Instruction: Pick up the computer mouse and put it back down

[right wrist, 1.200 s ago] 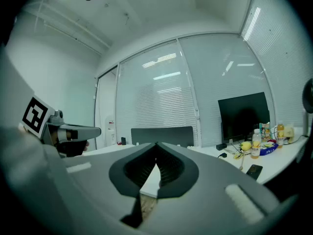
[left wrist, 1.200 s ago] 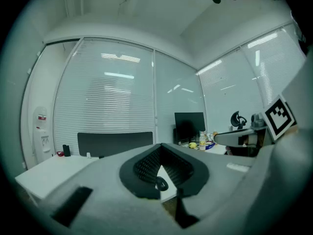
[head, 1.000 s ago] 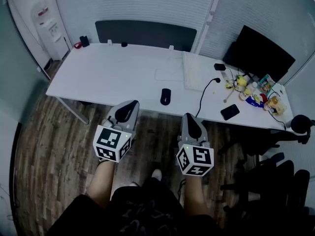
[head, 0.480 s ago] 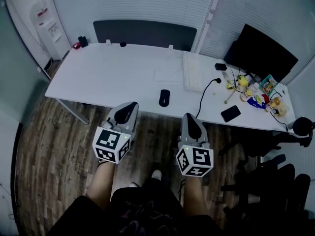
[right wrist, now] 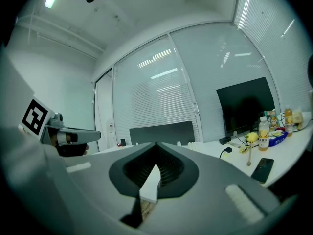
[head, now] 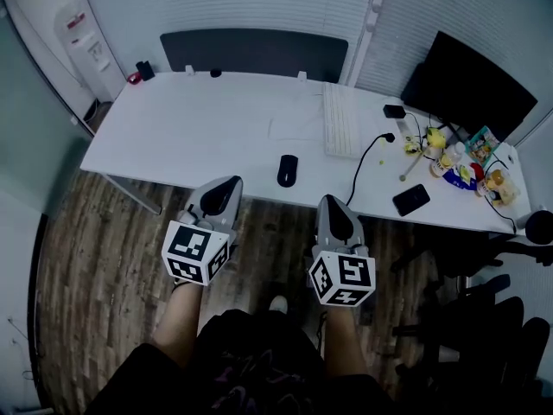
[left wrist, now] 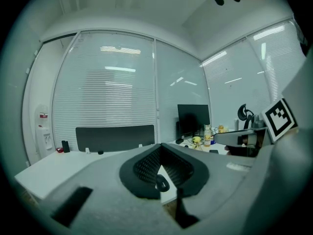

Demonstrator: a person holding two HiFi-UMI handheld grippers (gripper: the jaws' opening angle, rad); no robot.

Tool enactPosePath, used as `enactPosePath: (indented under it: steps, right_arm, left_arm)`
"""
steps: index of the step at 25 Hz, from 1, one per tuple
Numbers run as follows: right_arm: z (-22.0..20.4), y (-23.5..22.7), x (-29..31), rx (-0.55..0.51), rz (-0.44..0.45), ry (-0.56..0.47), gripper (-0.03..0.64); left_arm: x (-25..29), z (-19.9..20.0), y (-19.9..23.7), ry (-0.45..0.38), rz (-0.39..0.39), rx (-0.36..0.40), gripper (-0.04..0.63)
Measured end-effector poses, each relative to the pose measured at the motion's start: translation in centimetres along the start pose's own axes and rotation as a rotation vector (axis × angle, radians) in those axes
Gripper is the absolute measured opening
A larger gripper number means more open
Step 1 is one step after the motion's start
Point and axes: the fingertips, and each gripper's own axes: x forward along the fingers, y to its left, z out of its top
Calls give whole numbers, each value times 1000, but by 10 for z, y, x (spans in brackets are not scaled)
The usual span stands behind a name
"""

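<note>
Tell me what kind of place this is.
Probably an office: a long white desk carries a black flat monitor and a slim white keyboard, with pale slatted blinds behind.

The computer mouse [head: 287,170] in front of me is small, dark and oval, with a smooth rounded back. It lies flat and right way up on the white desk [head: 199,128], close to the desk's near edge and about midway along it. Its long axis points away from me towards the desk's far edge, tipped only slightly off square, and it rests on a bare stretch of the desk.
</note>
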Motion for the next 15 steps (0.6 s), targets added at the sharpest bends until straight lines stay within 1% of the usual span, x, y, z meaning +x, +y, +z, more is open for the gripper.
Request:
enactPosePath:
  steps: [3, 5, 9, 15]
  right_arm:
    - [1, -7, 4, 6, 5, 0, 2]
    - [5, -11, 6, -9, 3, -7, 2]
    - [10, -14, 12, -12, 7, -20, 2]
    - [6, -9, 24, 0, 6, -22, 3]
  left_arm:
    - [7, -1, -3, 10, 4, 3, 0]
    - [11, 1, -4, 11, 7, 9, 0]
    - [14, 6, -2, -6, -1, 15, 0]
    - [19, 2, 15, -8, 0, 15, 0]
